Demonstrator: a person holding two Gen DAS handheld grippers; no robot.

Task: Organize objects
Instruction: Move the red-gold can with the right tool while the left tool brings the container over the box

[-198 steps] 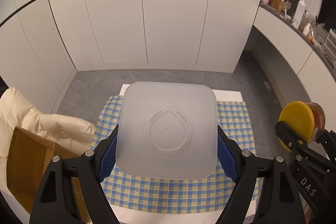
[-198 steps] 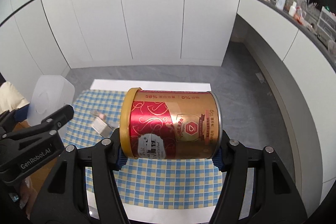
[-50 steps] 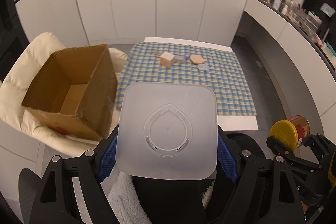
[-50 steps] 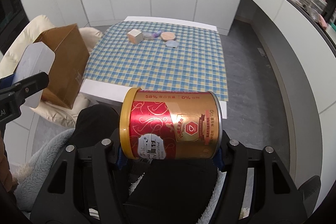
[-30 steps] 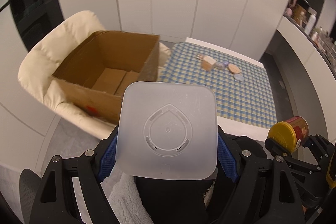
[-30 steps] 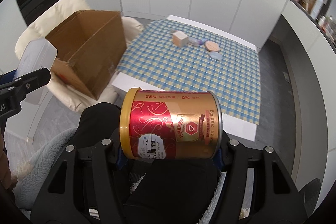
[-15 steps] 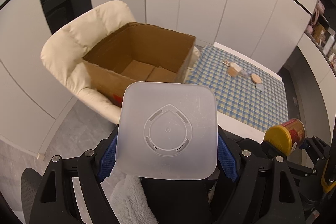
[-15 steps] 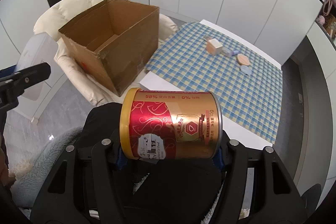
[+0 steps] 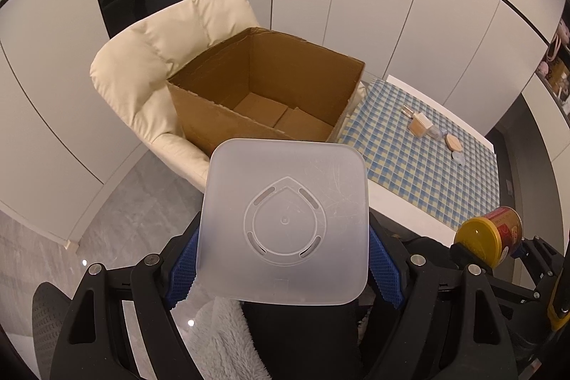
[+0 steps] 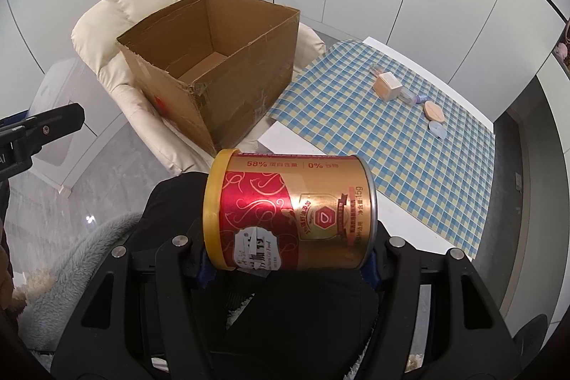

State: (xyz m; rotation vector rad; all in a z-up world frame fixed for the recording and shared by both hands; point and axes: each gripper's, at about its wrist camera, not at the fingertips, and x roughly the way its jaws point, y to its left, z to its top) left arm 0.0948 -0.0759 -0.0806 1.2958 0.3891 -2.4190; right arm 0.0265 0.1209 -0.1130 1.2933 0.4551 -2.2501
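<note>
box [image 9: 263,88] on the chair sits empty. left tool [image 9: 281,259] clamps a frosted tub [image 9: 285,219], right tool [image 10: 288,259] a red can [image 10: 288,212], both short of it; small items [image 10: 388,86] wait on the worktop [image 10: 392,138].

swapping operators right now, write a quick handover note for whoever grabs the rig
Left tool: shut on the frosted plastic container, its base towards the camera.
Right tool: shut on the red and gold can, held sideways, yellow lid to the left.
Cardboard box: open, on the cream armchair; the floor that shows looks empty.
Checked tablecloth: a small cube-shaped box and a few small items are on it.
Done: both things are picked up.
Left: probably put both in the box, then fetch the small items.
</note>
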